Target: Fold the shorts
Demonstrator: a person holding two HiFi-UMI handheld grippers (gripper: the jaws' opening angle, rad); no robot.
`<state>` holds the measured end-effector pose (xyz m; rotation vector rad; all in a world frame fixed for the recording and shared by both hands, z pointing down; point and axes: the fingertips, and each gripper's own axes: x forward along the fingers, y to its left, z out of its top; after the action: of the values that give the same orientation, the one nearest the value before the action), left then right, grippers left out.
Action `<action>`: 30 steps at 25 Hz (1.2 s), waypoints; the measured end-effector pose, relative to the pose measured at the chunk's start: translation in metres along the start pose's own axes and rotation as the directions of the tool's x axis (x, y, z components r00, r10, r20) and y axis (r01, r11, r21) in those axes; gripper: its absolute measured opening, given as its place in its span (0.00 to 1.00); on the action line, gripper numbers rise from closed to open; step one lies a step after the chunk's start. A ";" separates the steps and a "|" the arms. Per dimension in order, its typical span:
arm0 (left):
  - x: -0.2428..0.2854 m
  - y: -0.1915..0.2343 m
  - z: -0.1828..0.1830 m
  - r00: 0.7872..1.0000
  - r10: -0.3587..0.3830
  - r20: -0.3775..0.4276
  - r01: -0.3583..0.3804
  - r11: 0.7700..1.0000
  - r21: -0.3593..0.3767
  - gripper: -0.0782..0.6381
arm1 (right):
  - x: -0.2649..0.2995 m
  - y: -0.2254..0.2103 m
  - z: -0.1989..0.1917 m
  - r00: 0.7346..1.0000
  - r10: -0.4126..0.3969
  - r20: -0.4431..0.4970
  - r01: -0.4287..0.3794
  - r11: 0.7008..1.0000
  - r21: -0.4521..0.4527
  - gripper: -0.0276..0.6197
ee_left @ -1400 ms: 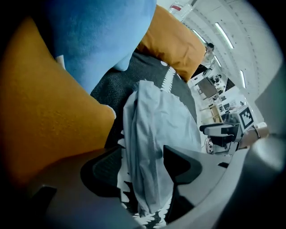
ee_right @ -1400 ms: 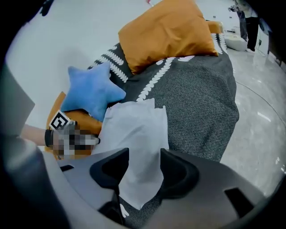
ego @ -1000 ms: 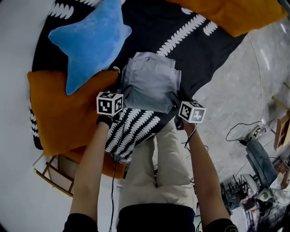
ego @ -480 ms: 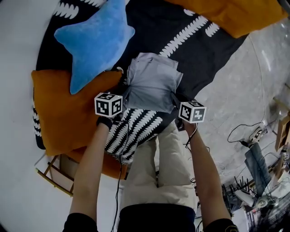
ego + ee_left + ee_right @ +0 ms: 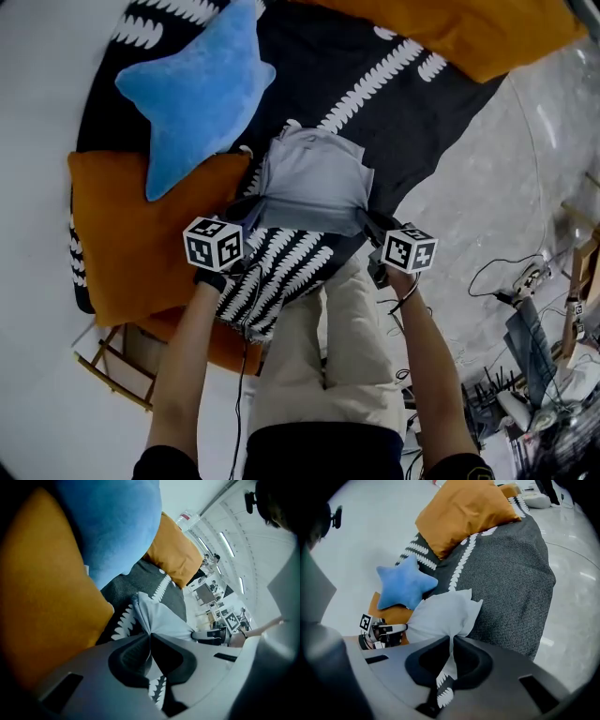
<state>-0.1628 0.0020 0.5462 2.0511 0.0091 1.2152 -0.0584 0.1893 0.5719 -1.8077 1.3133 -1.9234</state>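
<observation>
The pale grey shorts (image 5: 314, 178) lie on a dark patterned blanket (image 5: 412, 103), their near edge lifted and stretched between my two grippers. My left gripper (image 5: 246, 208) is shut on the near left corner of the shorts (image 5: 159, 618), the cloth bunched between its jaws. My right gripper (image 5: 373, 223) is shut on the near right corner of the shorts (image 5: 440, 613). The far part of the shorts still rests on the blanket. Each gripper view shows the other gripper across the taut cloth.
A blue star-shaped cushion (image 5: 202, 89) lies to the far left of the shorts. An orange pillow (image 5: 131, 234) sits at the left and another orange pillow (image 5: 478, 28) at the far right. Grey floor (image 5: 487, 197) with cables lies to the right. The person's legs are below.
Both grippers have closed on the near corners of the shorts and risen, lifting that edge off the blanket. The left gripper moved slightly leftward, the right slightly rightward, in the head view.
</observation>
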 end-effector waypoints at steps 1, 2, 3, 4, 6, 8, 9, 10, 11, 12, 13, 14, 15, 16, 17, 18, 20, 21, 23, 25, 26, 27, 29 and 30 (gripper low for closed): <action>-0.002 0.001 -0.006 1.000 -0.002 0.002 0.002 1.000 -0.008 0.14 | -0.001 0.001 -0.003 1.000 0.001 -0.002 -0.001 1.000 -0.001 0.09; -0.004 0.000 -0.010 1.000 -0.005 0.006 0.005 1.000 -0.012 0.14 | -0.003 0.003 -0.005 1.000 0.002 0.001 -0.002 1.000 -0.005 0.09; -0.006 -0.002 -0.011 1.000 -0.008 0.015 0.008 1.000 -0.013 0.14 | -0.005 0.005 -0.004 1.000 0.005 0.006 -0.005 1.000 -0.014 0.09; -0.008 -0.006 -0.008 1.000 -0.012 0.028 0.013 1.000 -0.013 0.14 | -0.007 0.007 -0.001 1.000 0.007 0.013 -0.006 1.000 -0.026 0.09; -0.009 -0.015 0.009 0.998 -0.024 0.061 0.024 1.000 0.001 0.14 | -0.014 0.009 0.014 0.999 0.010 0.034 -0.008 0.999 -0.049 0.09; -0.007 -0.024 0.036 0.995 -0.034 0.091 0.031 0.999 0.032 0.14 | -0.021 0.011 0.040 0.998 0.013 0.067 -0.009 0.998 -0.067 0.09; -0.006 -0.028 0.052 0.994 -0.038 0.105 0.033 0.998 0.049 0.14 | -0.025 0.012 0.055 0.996 0.015 0.084 -0.008 0.997 -0.079 0.09; -0.004 -0.033 0.069 0.992 -0.043 0.119 0.035 0.997 0.065 0.14 | -0.029 0.013 0.073 0.995 0.018 0.102 -0.008 0.996 -0.093 0.09; -0.004 -0.037 0.086 0.990 -0.048 0.134 0.037 0.996 0.079 0.14 | -0.033 0.015 0.091 0.993 0.021 0.118 -0.008 0.994 -0.108 0.09; -0.004 -0.042 0.103 0.987 -0.052 0.149 0.039 0.995 0.091 0.14 | -0.038 0.018 0.109 0.991 0.026 0.134 -0.009 0.992 -0.124 0.09; -0.004 -0.048 0.120 0.985 -0.057 0.163 0.040 0.994 0.101 0.14 | -0.042 0.020 0.128 0.988 0.030 0.150 -0.009 0.990 -0.140 0.09; -0.004 -0.054 0.135 0.983 -0.060 0.175 0.041 0.993 0.111 0.14 | -0.047 0.022 0.146 0.986 0.034 0.166 -0.008 0.988 -0.155 0.09; -0.002 -0.061 0.149 0.980 -0.063 0.186 0.041 0.992 0.120 0.14 | -0.051 0.022 0.164 0.983 0.037 0.183 -0.006 0.986 -0.168 0.09; 0.000 -0.066 0.163 0.978 -0.065 0.197 0.039 0.991 0.130 0.14 | -0.056 0.022 0.182 0.979 0.039 0.199 -0.002 0.984 -0.180 0.09; 0.003 -0.071 0.178 0.976 -0.066 0.208 0.037 0.990 0.138 0.14 | -0.059 0.022 0.200 0.976 0.040 0.215 0.002 0.982 -0.190 0.09; 0.005 -0.073 0.194 0.973 -0.068 0.223 0.036 0.989 0.146 0.14 | -0.061 0.024 0.218 0.972 0.040 0.231 0.007 0.980 -0.199 0.09; 0.006 -0.073 0.227 0.963 -0.076 0.259 0.035 0.986 0.160 0.14 | -0.059 0.030 0.253 0.962 0.046 0.268 0.013 0.977 -0.215 0.09; 0.006 -0.072 0.242 0.957 -0.083 0.278 0.036 0.985 0.169 0.14 | -0.058 0.033 0.268 0.957 0.051 0.286 0.014 0.975 -0.222 0.09; 0.007 -0.074 0.264 0.947 -0.093 0.308 0.036 0.982 0.186 0.14 | -0.058 0.039 0.292 0.947 0.066 0.316 0.012 0.971 -0.238 0.09; 0.010 -0.082 0.271 0.939 -0.099 0.328 0.036 0.981 0.192 0.14 | -0.065 0.037 0.303 0.940 0.079 0.331 0.007 0.968 -0.250 0.09; 0.011 -0.085 0.268 0.938 -0.100 0.333 0.037 0.981 0.191 0.14 | -0.068 0.035 0.302 0.939 0.083 0.334 0.005 0.967 -0.254 0.09; 0.012 -0.086 0.260 0.937 -0.101 0.334 0.038 0.981 0.189 0.14 | -0.069 0.033 0.296 0.939 0.085 0.332 0.003 0.967 -0.256 0.09; 0.008 -0.082 0.231 0.940 -0.105 0.326 0.047 0.982 0.182 0.14 | -0.066 0.033 0.269 0.945 0.085 0.315 0.001 0.965 -0.262 0.09; 0.002 -0.079 0.213 0.943 -0.109 0.315 0.053 0.982 0.179 0.14 | -0.063 0.036 0.249 0.951 0.084 0.297 -0.002 0.964 -0.267 0.09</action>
<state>0.0269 -0.0653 0.4413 2.3531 0.0416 0.8393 0.1600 0.0959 0.4681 -2.0762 1.5375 -1.4222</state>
